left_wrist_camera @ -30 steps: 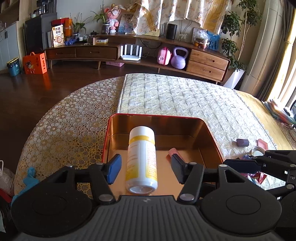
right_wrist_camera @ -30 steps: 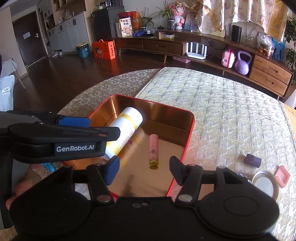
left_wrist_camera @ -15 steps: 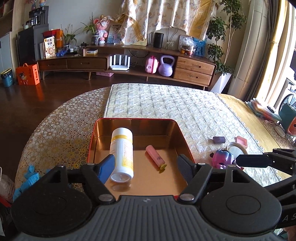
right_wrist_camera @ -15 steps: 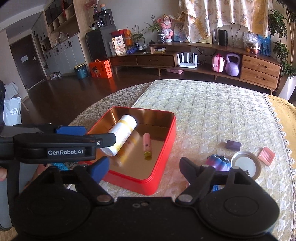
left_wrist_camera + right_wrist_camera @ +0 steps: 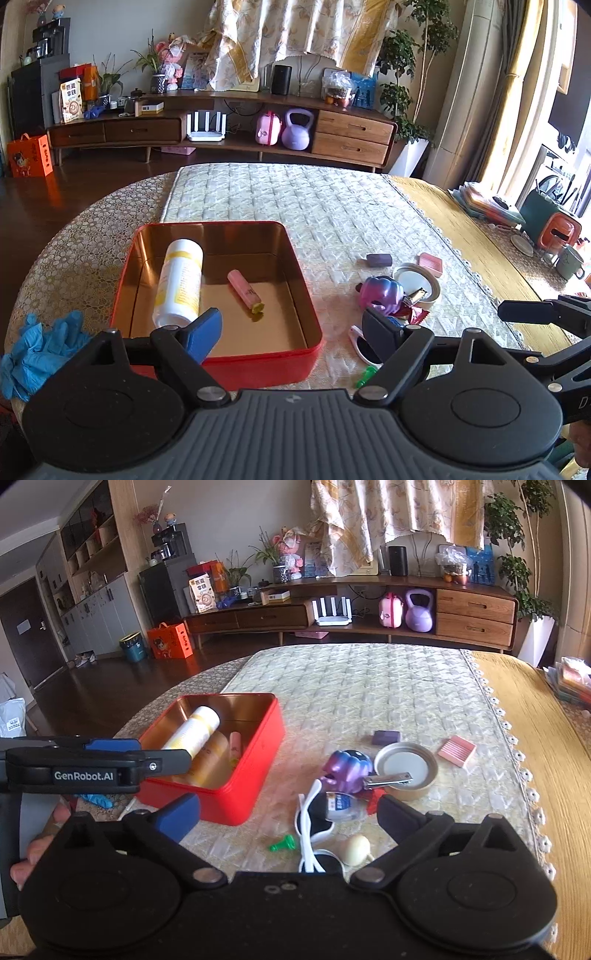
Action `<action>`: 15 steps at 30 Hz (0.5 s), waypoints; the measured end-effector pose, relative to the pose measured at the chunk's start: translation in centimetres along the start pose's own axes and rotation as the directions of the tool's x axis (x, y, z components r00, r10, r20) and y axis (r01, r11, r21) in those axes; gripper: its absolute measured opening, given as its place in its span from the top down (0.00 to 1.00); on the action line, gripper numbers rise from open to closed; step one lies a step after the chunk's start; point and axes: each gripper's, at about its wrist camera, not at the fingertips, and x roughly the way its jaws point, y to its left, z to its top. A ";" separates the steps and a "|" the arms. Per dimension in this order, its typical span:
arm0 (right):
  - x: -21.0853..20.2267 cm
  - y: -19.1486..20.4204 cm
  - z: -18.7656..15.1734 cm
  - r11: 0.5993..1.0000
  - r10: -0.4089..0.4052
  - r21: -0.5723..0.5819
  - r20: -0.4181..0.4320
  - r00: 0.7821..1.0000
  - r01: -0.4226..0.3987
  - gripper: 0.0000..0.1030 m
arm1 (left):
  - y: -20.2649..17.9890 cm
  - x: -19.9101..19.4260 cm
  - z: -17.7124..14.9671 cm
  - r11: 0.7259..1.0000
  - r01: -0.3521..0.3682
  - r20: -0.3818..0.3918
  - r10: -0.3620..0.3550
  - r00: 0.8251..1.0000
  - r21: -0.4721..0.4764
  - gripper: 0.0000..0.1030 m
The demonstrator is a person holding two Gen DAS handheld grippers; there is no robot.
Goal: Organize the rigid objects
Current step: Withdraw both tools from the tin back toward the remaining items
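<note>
Lying in the red tin (image 5: 310,354) near the table's left edge, I see the white and yellow bottle (image 5: 179,284) along its left wall and the pink tube (image 5: 244,291) beside it, apart from it. Through my left gripper (image 5: 291,332), fingers spread wide and holding nothing, both show in full; from the right wrist the tin's wall hides most of the tube. My right gripper (image 5: 288,816), also spread and empty, hangs over the loose pile right of the tin: purple toy (image 5: 347,770), round lid (image 5: 405,770) with a nail clipper (image 5: 388,779) on it, white sunglasses (image 5: 308,834). Only this view shows the cream egg-shaped piece (image 5: 356,849). Blue gloves (image 5: 40,347) lie at the left edge.
</note>
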 end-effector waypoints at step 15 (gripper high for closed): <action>-1.6 -6.0 -4.7 0.997 -0.079 0.025 -0.017 0.997 0.079 0.00 | -5.7 2.0 -3.2 0.997 0.074 -0.064 -0.072 0.995 0.035 0.19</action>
